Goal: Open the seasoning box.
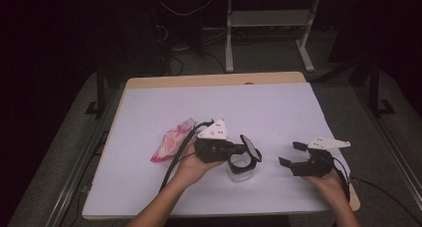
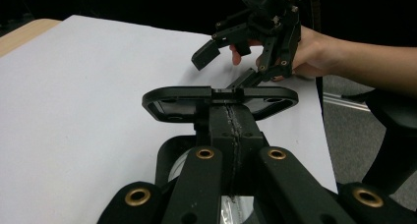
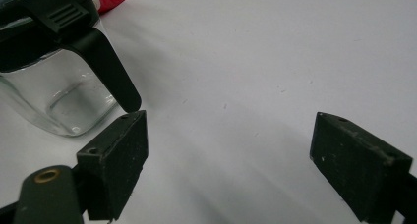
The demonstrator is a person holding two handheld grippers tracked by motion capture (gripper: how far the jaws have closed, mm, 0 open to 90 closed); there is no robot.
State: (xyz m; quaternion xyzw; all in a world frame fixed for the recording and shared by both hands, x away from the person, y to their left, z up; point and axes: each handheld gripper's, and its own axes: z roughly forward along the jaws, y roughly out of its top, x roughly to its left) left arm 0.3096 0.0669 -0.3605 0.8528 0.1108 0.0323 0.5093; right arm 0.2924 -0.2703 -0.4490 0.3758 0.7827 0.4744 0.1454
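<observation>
1. Black jaws of the left gripper were clamped on a flat black lid, held tilted above a clear glass jar.
2. The right gripper hovered near the jar, jaws apart around nothing.
3. Farther left lay a crinkled pink-and-white wrapper on the white table.

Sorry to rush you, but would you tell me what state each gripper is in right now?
Left gripper: closed on the black lid, just above the glass jar.
Right gripper: open, holding nothing.
</observation>
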